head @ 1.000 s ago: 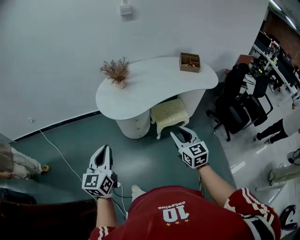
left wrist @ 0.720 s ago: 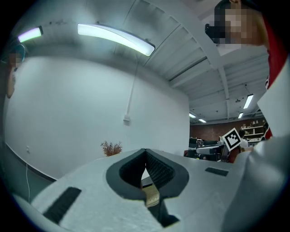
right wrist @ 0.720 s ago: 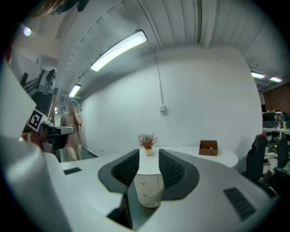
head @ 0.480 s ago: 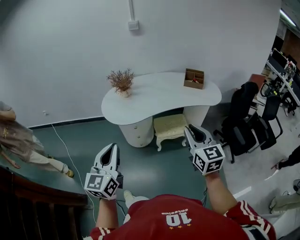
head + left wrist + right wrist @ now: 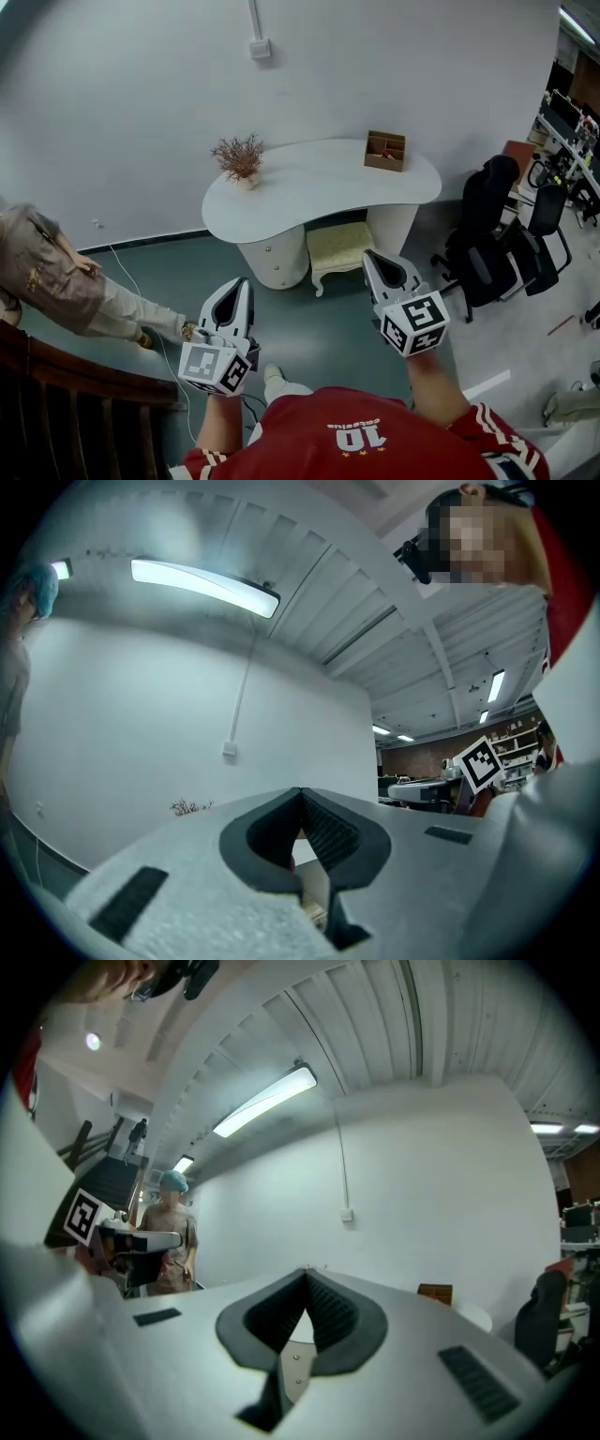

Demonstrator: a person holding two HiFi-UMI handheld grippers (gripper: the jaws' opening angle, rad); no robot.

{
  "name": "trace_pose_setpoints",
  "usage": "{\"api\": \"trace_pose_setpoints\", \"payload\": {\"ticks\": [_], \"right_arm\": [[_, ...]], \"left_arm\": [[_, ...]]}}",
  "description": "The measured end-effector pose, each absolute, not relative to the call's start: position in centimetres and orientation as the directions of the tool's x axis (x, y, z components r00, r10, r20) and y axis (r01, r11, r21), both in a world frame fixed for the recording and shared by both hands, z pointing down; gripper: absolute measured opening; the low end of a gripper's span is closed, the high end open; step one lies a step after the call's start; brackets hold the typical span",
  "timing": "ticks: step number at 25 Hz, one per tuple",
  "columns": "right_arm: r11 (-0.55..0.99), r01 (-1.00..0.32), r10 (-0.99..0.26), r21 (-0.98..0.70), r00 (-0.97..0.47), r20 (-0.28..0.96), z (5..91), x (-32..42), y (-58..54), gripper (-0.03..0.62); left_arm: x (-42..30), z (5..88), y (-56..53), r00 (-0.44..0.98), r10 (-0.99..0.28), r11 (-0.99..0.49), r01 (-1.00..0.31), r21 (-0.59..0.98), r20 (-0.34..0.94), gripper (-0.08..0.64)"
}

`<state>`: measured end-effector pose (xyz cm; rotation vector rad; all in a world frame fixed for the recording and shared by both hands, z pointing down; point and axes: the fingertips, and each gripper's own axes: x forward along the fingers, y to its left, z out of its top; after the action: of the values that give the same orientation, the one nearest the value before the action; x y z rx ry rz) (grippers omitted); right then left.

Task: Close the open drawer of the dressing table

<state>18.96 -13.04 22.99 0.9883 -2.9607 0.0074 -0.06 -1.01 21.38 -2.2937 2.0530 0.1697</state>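
I see the table ahead, against the wall, with a dried plant on its left end and a box on its right rear. A stool sits tucked beneath, right of the drawer pedestal. Office chairs stand to the right and a person to the left.

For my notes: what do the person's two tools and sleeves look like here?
Left tool and right tool: pale grey pointed jaws with black ribbed pads, each carrying a white cube of black square markers. Red jersey, white-striped sleeves.
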Motion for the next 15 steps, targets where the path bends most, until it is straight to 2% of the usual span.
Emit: {"api": "trace_pose_setpoints", "payload": {"ticks": [15], "right_arm": [[0.764, -0.646, -0.645, 0.009, -0.764, -0.014, 23.1, 21.2, -11.1, 0.003]], "left_arm": [[1.3, 22.6, 0.4, 0.142, -0.984, -0.143, -0.990, 0.010, -0.105, -0.002]]}}
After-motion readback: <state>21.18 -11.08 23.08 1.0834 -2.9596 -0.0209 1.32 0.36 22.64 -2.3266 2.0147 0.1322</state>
